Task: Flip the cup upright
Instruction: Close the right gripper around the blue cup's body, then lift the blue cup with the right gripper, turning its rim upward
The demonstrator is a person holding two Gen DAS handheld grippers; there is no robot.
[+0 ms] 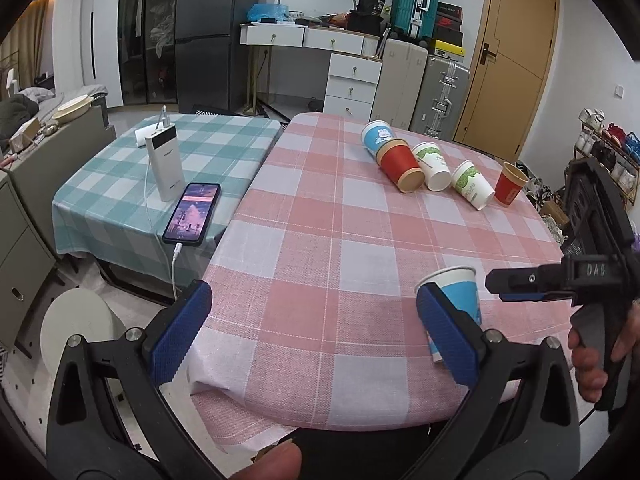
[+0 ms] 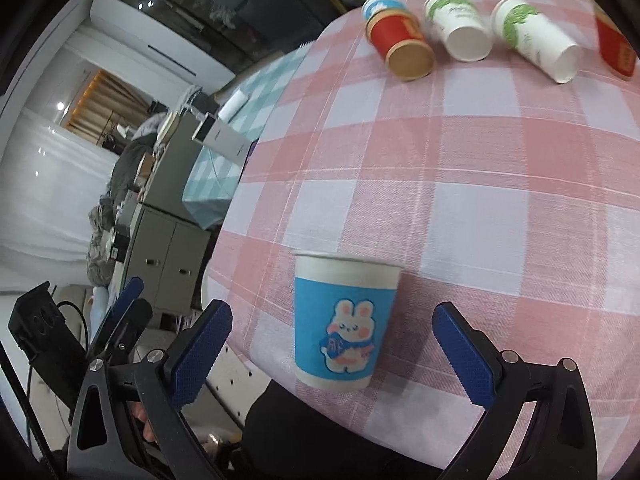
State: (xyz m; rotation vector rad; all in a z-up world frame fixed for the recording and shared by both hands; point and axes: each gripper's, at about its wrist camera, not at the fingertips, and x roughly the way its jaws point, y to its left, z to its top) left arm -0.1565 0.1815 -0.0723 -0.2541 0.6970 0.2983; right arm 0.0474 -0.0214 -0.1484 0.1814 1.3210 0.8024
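A blue paper cup with a rabbit print [image 2: 343, 320] stands upright near the front edge of the pink checked table [image 2: 480, 152]. My right gripper [image 2: 334, 346] is open, its blue pads on either side of the cup and apart from it. In the left wrist view the same cup [image 1: 458, 288] shows partly behind my left gripper's right finger. My left gripper [image 1: 316, 336] is open and empty over the table's front edge. The right gripper [image 1: 520, 284] also shows there at the right.
Several cups lie on their sides at the far end: a blue one [image 1: 378, 136], a red one [image 1: 400, 166], two white-green ones [image 1: 432, 164] [image 1: 472, 184]. A red cup [image 1: 510, 184] stands upright. A phone [image 1: 192, 214] and power bank [image 1: 164, 164] are on the green checked table at the left.
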